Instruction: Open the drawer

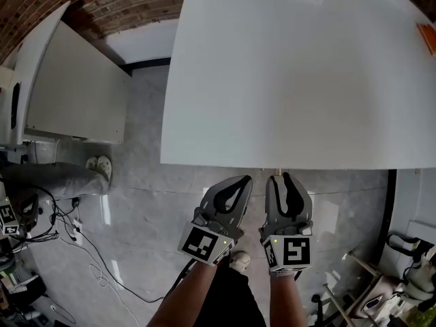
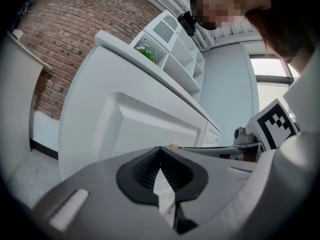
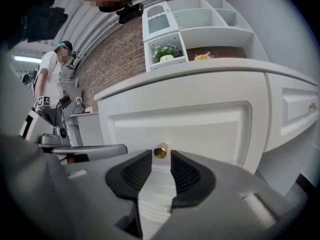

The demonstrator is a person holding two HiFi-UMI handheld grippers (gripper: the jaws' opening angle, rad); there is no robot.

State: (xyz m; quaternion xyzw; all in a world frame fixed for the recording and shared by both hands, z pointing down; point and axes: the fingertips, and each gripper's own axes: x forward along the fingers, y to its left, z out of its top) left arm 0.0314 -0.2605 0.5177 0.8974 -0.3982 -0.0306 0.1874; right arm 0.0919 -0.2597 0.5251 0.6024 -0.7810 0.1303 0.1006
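Now | right hand-held gripper (image 3: 161,156): jaws apart | drawer knob (image 3: 160,152) just ahead of gap, untouched

A: We enter: drawer (image 3: 180,126), white; knob (image 3: 160,152), brass-gold; desk top (image 1: 286,80), plain white.
B: We add: wall (image 2: 55,39), red-brown brick; floor (image 1: 146,203), grey, faintly veined; left gripper (image 1: 242,182) and right gripper (image 1: 283,178), grey; pads (image 3: 187,174), black; marker cubes (image 1: 203,242), black-and-white squares.

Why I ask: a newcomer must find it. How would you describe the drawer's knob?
Start at the big white desk with shelves on top. Its wide panelled drawer faces the right gripper, which stands open just short of the knob. It is a small shiny gold stub on plain white.
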